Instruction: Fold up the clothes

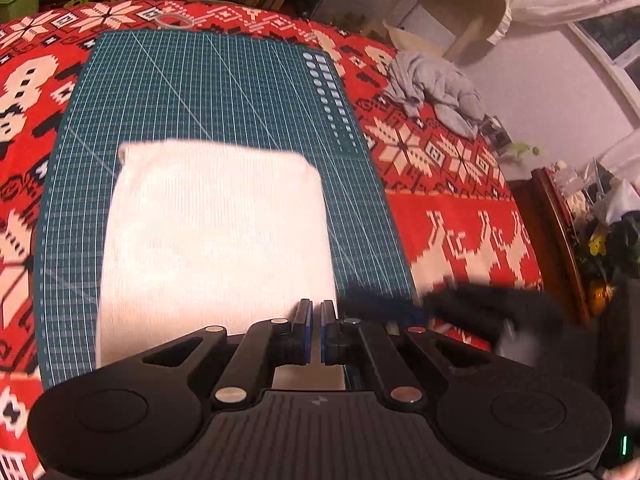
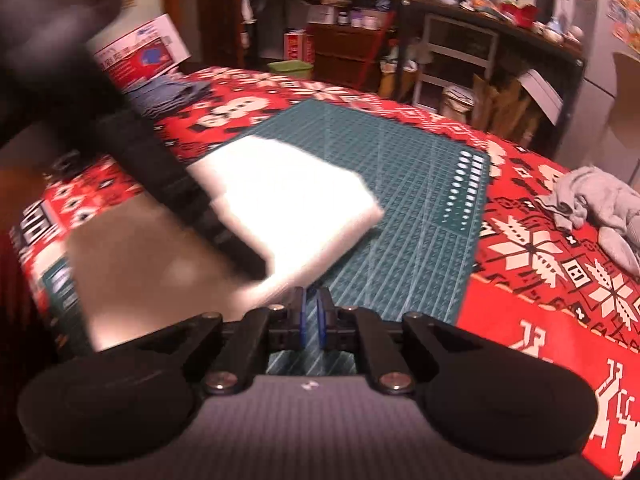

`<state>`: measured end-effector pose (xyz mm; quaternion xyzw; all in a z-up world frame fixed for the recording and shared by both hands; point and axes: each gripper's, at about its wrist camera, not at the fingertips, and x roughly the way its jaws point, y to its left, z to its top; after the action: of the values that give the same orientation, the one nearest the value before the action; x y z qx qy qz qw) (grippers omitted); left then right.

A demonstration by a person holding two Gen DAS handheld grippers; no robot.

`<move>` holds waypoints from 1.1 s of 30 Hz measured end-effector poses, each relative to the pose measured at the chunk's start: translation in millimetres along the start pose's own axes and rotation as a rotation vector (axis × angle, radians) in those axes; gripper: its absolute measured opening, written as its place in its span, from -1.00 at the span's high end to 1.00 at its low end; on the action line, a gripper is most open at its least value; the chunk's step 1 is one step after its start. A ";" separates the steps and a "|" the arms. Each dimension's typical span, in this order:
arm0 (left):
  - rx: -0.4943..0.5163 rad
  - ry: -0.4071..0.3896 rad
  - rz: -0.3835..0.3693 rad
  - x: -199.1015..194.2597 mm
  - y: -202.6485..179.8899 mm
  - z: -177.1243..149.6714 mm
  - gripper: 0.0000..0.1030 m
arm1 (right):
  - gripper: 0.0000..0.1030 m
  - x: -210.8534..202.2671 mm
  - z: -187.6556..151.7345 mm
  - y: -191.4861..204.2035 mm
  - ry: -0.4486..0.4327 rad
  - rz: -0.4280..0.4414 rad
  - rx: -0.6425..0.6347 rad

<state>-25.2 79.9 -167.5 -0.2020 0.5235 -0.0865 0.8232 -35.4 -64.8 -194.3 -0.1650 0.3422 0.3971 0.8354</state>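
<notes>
A folded white cloth (image 1: 216,236) lies on the green mat (image 1: 224,92), its long side running away from the left gripper (image 1: 316,308). Both grippers are closed and empty; the right gripper (image 2: 311,300) sits just beside the cloth's near corner.

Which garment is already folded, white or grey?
The white garment, a flat rectangle on the green cutting mat. The grey garment lies crumpled on the red cloth.

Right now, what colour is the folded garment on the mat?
White garment, clearest in left wrist view.
</notes>
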 end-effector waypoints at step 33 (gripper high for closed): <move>-0.018 0.033 -0.020 -23.5 9.8 -63.2 0.91 | 0.87 -55.3 -34.5 54.1 0.056 0.081 -0.093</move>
<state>-92.8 81.7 -175.6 -0.2129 0.5358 -0.0933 0.8117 -117.6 -80.0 -180.2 -0.2007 0.3529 0.4413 0.8003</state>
